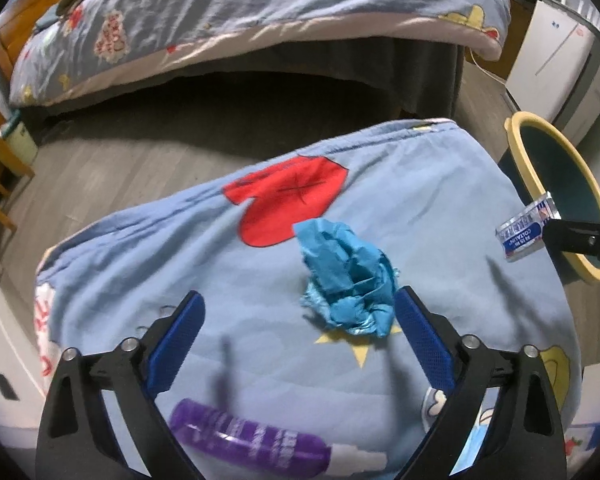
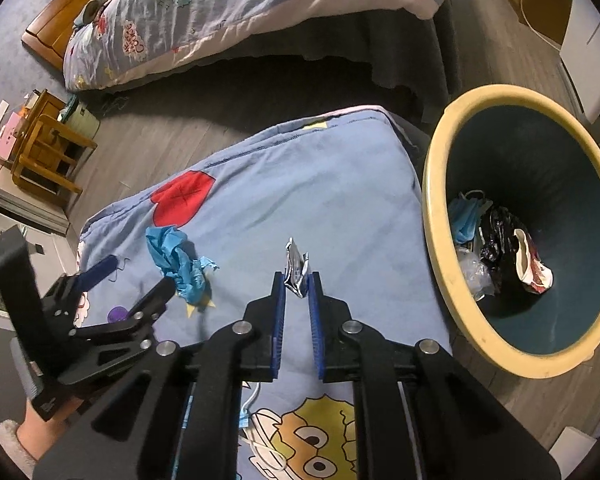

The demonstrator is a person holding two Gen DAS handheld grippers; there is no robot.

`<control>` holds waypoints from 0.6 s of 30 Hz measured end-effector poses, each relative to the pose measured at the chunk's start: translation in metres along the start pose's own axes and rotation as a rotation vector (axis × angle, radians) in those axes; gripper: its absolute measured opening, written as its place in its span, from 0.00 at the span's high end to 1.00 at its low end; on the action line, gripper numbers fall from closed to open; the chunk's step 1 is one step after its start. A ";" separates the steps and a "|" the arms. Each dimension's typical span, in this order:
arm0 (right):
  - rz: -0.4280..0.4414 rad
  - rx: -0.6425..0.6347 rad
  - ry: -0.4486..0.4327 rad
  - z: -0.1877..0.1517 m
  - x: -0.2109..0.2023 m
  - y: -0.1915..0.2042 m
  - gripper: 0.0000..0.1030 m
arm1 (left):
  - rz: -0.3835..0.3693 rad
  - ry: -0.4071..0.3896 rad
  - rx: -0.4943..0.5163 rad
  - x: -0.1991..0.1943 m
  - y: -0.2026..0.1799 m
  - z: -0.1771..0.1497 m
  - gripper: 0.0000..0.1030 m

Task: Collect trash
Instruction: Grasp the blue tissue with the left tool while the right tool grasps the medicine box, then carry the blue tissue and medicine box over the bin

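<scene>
Purple and lying on its side, a plastic bottle with a white cap sits at the bottom edge of the left wrist view, on the light blue cartoon-print quilt that covers the bed. Just above it the left gripper points steeply down with its blue ribbed pads spread wide and nothing between them; a crumpled blue wad of paper rests on the quilt right beside the right-hand pad. Further right, a small foil wrapper with blue print hangs from the tip of the other gripper, in front of the yellow-rimmed bin. From the right wrist view, the right gripper is angled down over the same quilt, its jaws nearly together and pinching the crinkled silvery wrapper, which stands up from between the pads. To its right the round bin, dark teal inside, stands on the wooden floor just beside the bed and holds a blue face mask, black plastic and other scraps. On the left, the left gripper reaches toward the blue wad.
</scene>
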State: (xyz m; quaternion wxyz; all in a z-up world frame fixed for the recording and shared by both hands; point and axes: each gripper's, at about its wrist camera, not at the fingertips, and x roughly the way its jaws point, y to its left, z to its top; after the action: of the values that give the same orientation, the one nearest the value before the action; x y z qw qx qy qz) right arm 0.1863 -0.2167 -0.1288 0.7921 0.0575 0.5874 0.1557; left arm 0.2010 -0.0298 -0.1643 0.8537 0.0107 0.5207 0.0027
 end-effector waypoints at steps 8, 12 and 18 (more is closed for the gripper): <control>0.014 0.010 -0.011 0.004 -0.005 -0.004 0.89 | -0.087 0.026 0.065 0.010 -0.019 -0.001 0.62; 0.016 0.004 -0.027 0.004 -0.012 -0.002 0.89 | -0.060 0.006 0.130 0.002 -0.029 -0.003 0.78; 0.028 0.020 -0.068 0.006 -0.032 -0.006 0.89 | -0.080 -0.042 0.119 -0.021 -0.032 0.000 0.78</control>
State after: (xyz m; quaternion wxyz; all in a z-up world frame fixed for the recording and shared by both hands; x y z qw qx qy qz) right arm 0.1846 -0.2319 -0.0997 0.8088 0.0790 0.5606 0.1588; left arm 0.1912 -0.0620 -0.1466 0.8617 0.0409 0.5019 -0.0626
